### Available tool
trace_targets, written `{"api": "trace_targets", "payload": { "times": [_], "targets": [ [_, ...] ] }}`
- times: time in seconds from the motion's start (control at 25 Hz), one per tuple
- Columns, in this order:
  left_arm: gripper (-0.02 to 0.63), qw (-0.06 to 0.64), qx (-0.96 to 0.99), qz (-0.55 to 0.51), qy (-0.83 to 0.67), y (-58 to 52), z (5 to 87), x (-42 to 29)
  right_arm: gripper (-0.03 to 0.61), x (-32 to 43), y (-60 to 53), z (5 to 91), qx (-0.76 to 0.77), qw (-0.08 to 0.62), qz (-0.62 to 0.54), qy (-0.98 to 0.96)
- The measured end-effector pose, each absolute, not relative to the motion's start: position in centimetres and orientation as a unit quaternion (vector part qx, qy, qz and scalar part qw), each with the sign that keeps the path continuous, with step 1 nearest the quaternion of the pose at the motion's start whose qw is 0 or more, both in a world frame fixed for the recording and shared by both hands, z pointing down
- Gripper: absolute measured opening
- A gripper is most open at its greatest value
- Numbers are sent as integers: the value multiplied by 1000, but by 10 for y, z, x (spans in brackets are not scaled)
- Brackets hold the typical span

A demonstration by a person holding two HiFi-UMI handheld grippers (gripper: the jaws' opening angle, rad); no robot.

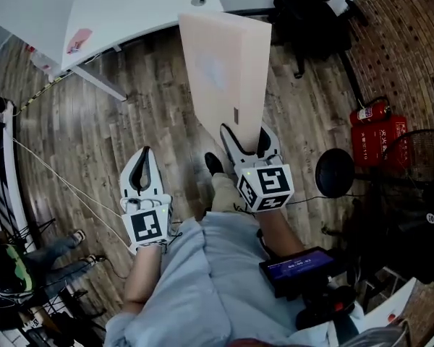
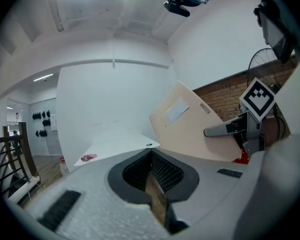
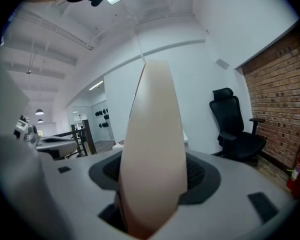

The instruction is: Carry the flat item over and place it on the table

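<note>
Table [image 1: 130,6], white, stands ahead on the wooden floor [image 1: 152,100]. The beige board [image 1: 224,71] is in the air above the floor, and its far end points toward the table. A black chair [image 1: 311,13] is at the right. The right gripper [image 1: 247,139] clamps the near end of the board. The left gripper [image 1: 143,157], beside it, has its jaws together and carries nothing. A red extinguisher [image 1: 376,132] is near the brick wall [image 1: 398,42]

Bare wood floor [image 1: 152,100] lies open up to the white bench [image 1: 145,6]. A black office chair [image 1: 311,13] stands right of the bench. Fire extinguishers [image 1: 380,136] and a fan [image 1: 419,157] crowd the right side, a railing [image 1: 0,157] the left.
</note>
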State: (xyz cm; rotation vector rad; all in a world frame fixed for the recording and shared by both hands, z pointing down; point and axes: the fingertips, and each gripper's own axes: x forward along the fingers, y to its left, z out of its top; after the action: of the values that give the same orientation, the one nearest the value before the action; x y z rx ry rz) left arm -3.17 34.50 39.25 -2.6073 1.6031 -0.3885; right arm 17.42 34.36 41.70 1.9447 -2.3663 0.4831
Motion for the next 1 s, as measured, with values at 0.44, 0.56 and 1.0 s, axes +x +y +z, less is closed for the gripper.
{"api": "trace_targets", "payload": {
  "times": [0.44,0.56,1.0],
  "targets": [
    [9,46,-823,-129,551,221,366,-4,279,198,206,415,595,32,164,-786],
    [9,53,-819,-124,557,204,358,0,279,202,184,411,588,32,166,-791],
    [9,53,-801,-107,586,139,349,-23,279,176,111,405,566,42,155,-809]
  ]
}}
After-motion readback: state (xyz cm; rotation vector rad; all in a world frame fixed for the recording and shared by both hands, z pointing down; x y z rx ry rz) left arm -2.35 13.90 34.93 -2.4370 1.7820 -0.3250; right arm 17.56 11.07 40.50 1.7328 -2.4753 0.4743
